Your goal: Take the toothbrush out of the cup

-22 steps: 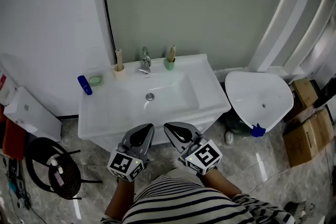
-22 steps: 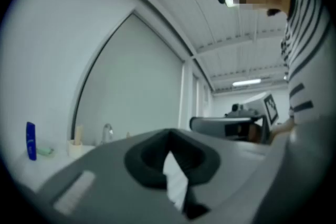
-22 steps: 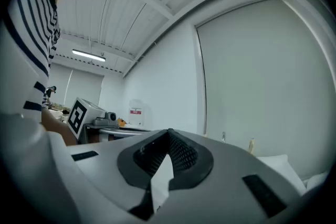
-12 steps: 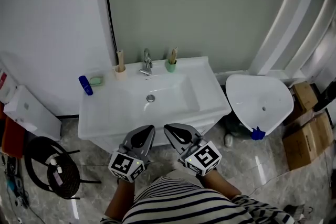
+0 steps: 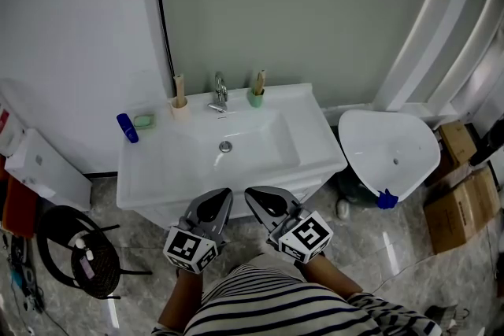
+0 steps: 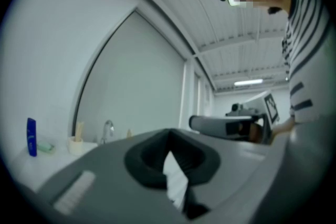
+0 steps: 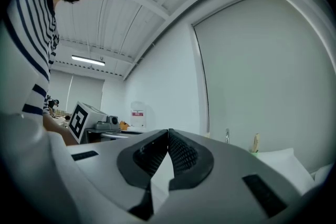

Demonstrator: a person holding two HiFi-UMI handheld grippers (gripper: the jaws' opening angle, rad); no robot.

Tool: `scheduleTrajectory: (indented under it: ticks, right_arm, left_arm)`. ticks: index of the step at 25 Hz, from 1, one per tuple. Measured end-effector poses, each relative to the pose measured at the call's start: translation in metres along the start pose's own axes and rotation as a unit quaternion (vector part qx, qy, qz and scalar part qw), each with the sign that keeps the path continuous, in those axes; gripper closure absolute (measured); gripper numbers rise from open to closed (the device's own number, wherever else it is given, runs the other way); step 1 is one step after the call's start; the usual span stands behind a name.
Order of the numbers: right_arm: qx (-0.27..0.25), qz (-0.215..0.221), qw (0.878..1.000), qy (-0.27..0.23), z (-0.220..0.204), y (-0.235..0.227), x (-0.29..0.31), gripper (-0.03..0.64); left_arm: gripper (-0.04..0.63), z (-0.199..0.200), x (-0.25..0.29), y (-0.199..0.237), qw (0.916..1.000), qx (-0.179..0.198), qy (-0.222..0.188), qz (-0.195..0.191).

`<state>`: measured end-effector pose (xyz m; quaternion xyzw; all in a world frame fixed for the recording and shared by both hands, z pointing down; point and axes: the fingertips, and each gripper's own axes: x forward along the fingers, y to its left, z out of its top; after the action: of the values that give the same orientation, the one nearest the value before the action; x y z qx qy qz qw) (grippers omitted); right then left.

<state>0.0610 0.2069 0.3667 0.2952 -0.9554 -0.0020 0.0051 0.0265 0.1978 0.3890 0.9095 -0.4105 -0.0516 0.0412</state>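
1. Left gripper [image 5: 220,196] and right gripper [image 5: 255,197] are both clenched with nothing between the jaws. They are held level, side by side at the sink's [image 5: 157,185] front edge, probably a ready pose before reaching.
2. Two candidates stand on the back ledge: a beige cup [image 5: 179,109] with a toothbrush [image 5: 179,84] left of the faucet [image 5: 220,90], and a green cup [image 5: 254,98] with a brush [image 5: 258,79] to its right. I cannot tell which is meant.
3. Both cups are upright, brushes standing in them, well apart from the grippers.
4. A blue bottle [image 5: 126,127] and soap dish [image 5: 143,120] sit left of the beige cup, near it.
5. The basin between is bare; only the faucet stands between the cups.
6. Off the sink: a white bowl [image 5: 390,149] to the right, a cable coil [image 5: 79,252] on the floor.
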Motion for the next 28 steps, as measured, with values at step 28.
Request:
scheduleTrajectory:
  ticks: [28]
  right_arm:
    - [0.023, 0.013, 0.999, 0.034, -0.028, -0.094, 0.049, 0.611]
  left_arm:
    - [0.589, -0.021, 0.082, 0.055, 0.9995, -0.013, 0.025, 0.013]
